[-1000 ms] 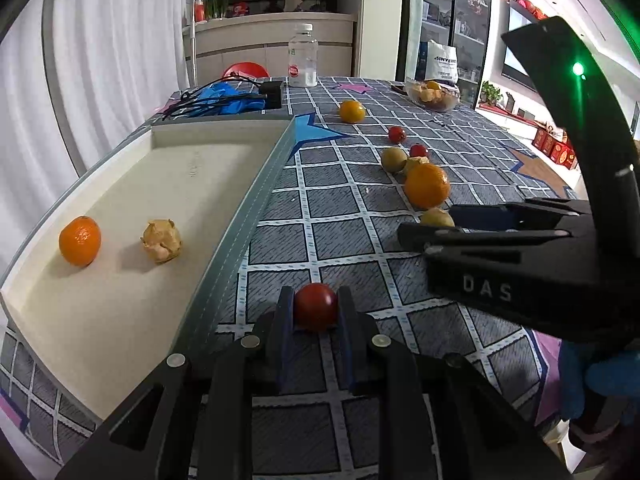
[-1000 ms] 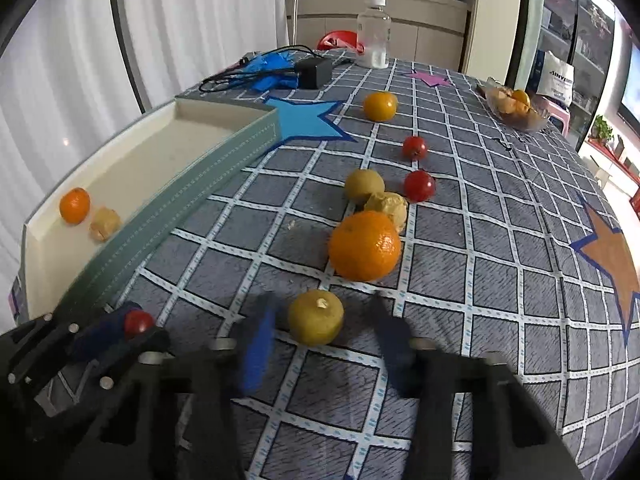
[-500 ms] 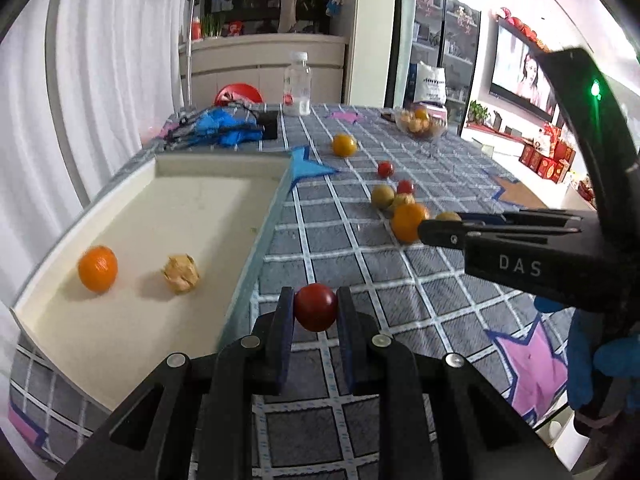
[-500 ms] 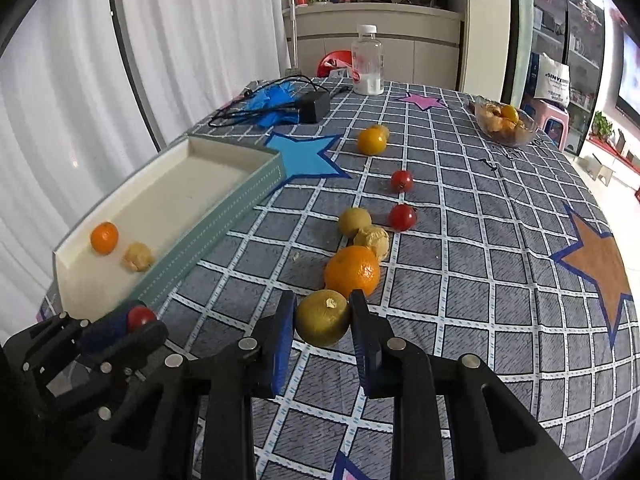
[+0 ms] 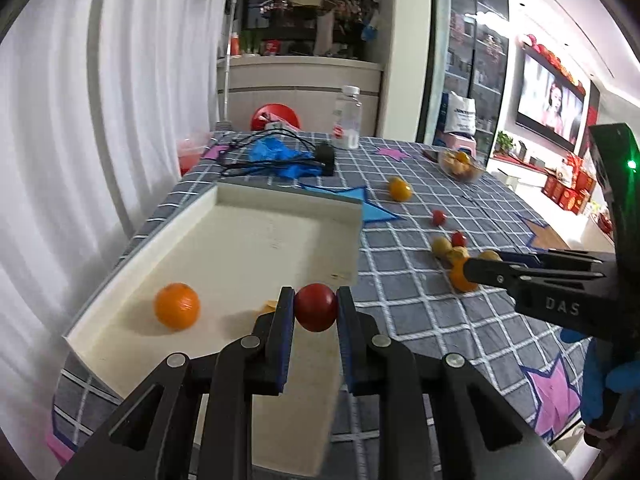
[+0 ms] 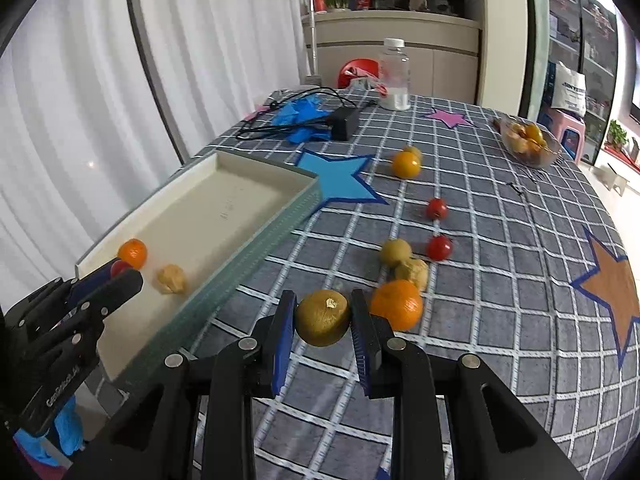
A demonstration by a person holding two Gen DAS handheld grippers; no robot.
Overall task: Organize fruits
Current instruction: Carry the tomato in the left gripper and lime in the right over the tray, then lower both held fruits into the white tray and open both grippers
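Checked tablecloth (image 6: pixel 520 280) with loose fruit; left claw (image 5: pixel 316 307) clenched on tomato (image 5: pixel 316 307), right claw (image 6: pixel 323 317) on lime (image 6: pixel 323 317).

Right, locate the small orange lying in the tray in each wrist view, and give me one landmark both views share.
Left wrist view: the small orange lies lower left, on the tray floor, left of the left gripper and its red tomato.
Right wrist view: it sits at the left edge, near the tray's near end.
Shared landmark: the clear bottle at the table's far end.
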